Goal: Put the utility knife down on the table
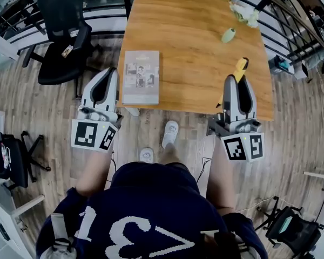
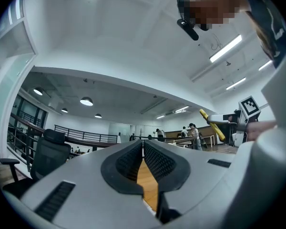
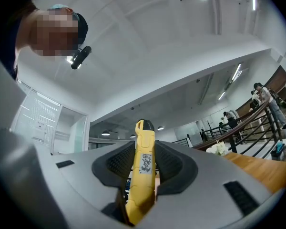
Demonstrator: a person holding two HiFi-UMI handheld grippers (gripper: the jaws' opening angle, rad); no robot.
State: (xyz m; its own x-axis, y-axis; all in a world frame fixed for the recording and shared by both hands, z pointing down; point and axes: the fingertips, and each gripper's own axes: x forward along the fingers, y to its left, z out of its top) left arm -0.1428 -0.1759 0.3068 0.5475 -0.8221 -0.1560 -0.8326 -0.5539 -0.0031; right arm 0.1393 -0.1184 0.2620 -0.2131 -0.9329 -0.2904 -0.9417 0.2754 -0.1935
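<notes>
Dark blue shirt (image 1: 146, 215) with white numerals fills the bottom of the head view, and below it a pair of pale shoes (image 1: 170, 134) stands on the wood-plank floor. Both arms reach forward to the near edge of a wooden table (image 1: 194, 36).

The right gripper (image 1: 238, 81) has its jaws clamped on a yellow utility knife (image 1: 241, 66). The pads press on the knife's body from both sides, and its front end sticks out past the fingertips over the table's near right part. The knife is held in the jaws and not laid on the wood.

The left gripper (image 1: 111, 72) sits just off the table's near left corner, its pads brought together at the tips with nothing between them.

On the table a grey booklet (image 1: 141, 76) lies near the left gripper. A small pale green object (image 1: 228, 34) and a white bunch (image 1: 245, 14) rest well apart from the booklet, toward the far right. A black office chair (image 1: 62, 36) stands to the left of the table.
</notes>
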